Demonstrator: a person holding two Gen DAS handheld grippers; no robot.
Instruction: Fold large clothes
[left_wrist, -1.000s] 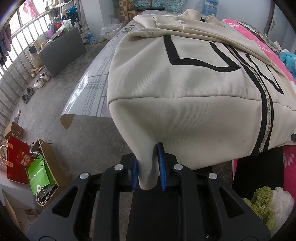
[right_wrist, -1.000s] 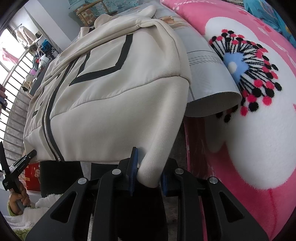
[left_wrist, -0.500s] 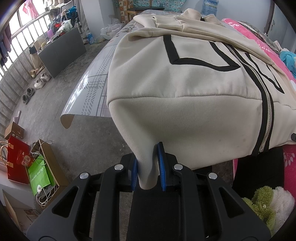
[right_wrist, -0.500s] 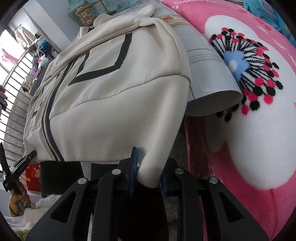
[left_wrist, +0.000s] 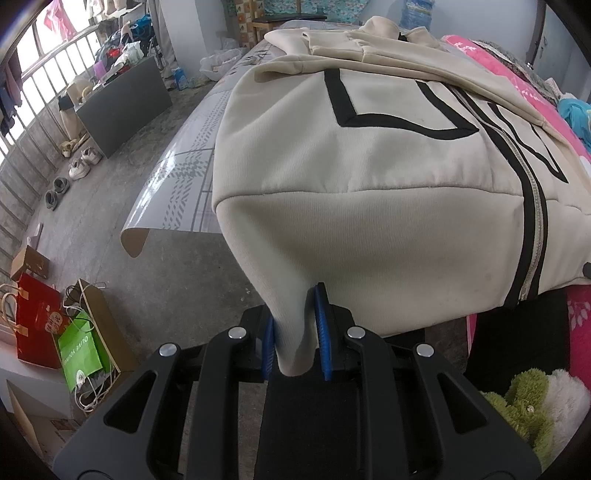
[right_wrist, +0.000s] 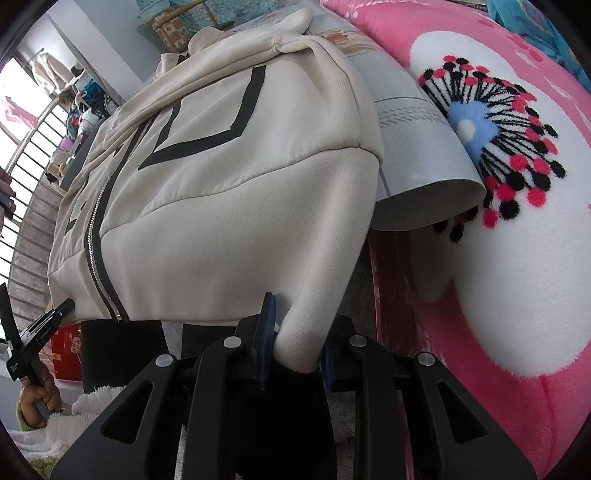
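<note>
A cream zip-up jacket with black stripes and a central zipper lies front up on a grey patterned mat. Its sleeves are folded across the chest at the far end. My left gripper is shut on the jacket's left hem corner, which hangs over the near edge. My right gripper is shut on the right hem corner of the jacket. The hem band is stretched between the two grippers. The left gripper also shows at the lower left of the right wrist view.
A pink flowered blanket lies right of the mat. On the floor to the left stand a red bag, a green bag, a grey cabinet and shoes. A green and white plush sits lower right.
</note>
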